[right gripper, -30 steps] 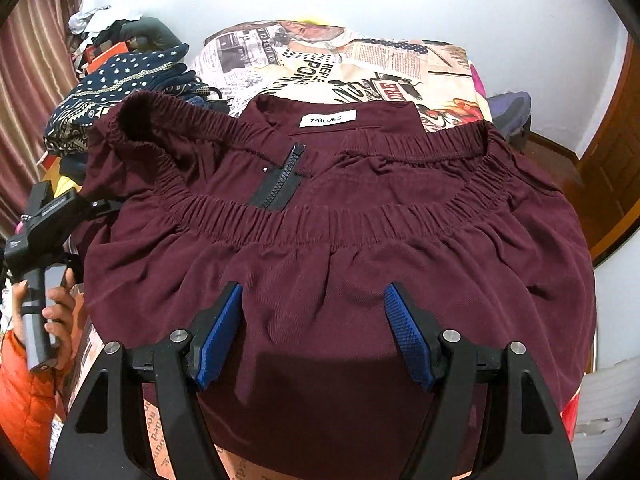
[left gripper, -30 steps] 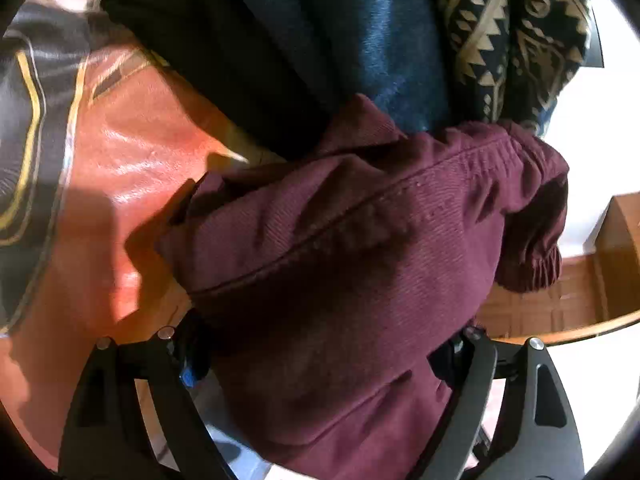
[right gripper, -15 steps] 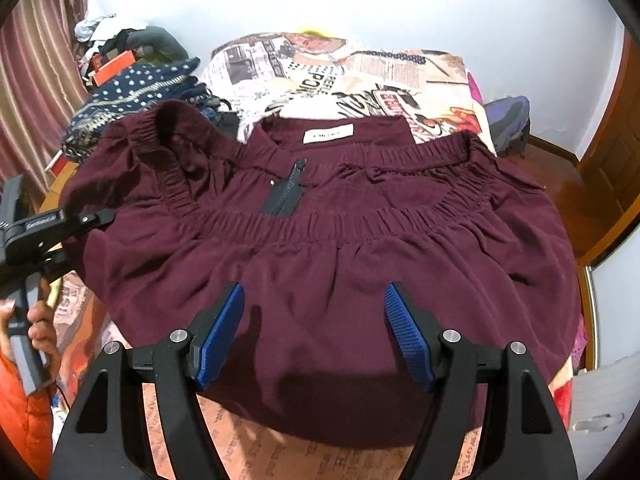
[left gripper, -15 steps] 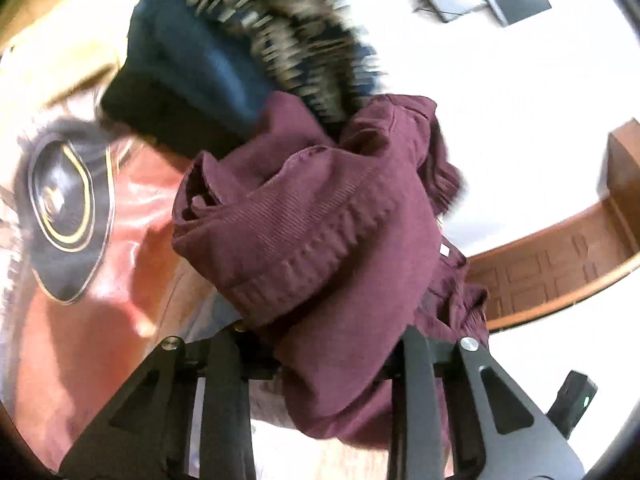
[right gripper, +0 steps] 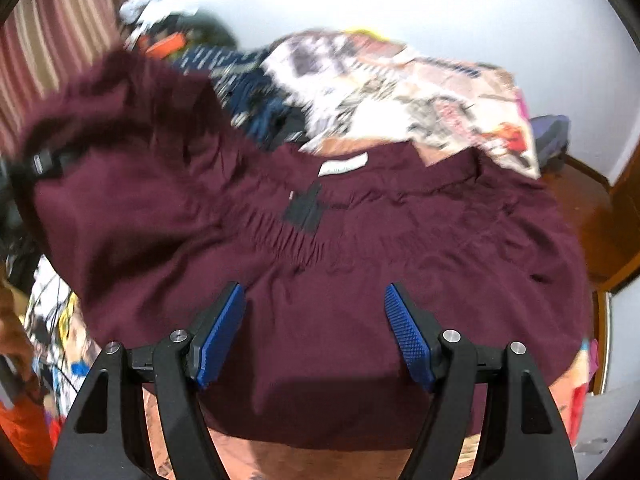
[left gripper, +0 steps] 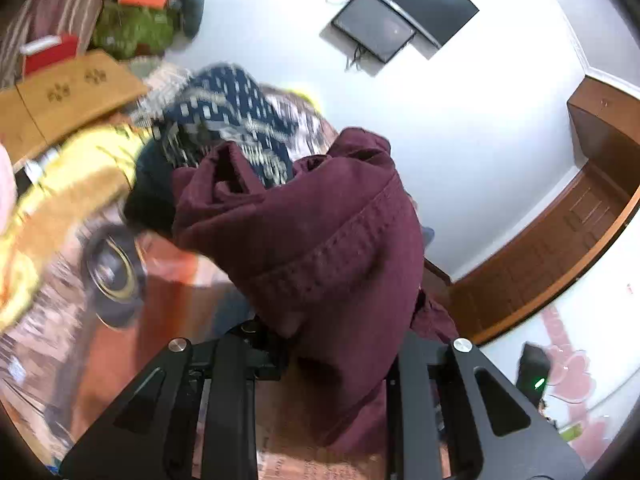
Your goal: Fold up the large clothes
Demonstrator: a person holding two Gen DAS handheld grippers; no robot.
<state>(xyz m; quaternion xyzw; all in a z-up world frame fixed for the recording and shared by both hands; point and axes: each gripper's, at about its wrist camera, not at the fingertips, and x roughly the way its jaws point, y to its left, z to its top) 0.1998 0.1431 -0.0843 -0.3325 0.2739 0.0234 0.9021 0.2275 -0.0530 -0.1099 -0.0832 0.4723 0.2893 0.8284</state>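
A large maroon corduroy garment (right gripper: 360, 272) with an elastic band, a dark zip and a white label lies spread on the bed. My left gripper (left gripper: 320, 344) is shut on a bunched left side of the maroon garment (left gripper: 320, 232) and holds it lifted; its fingertips are hidden by cloth. In the right wrist view that lifted part (right gripper: 120, 140) stands up at the left. My right gripper (right gripper: 314, 328) is open and empty, hovering just above the near part of the garment.
A navy patterned cloth (left gripper: 240, 120) and other clothes are piled at the left. A newspaper-print bedsheet (right gripper: 400, 92) covers the bed behind. A wooden door (left gripper: 560, 248) and white wall stand at the right. A wall screen (left gripper: 400, 16) hangs above.
My left gripper has closed on the garment's left side and lifted it up and inward over the bed. My right gripper has drawn back slightly and stayed open.
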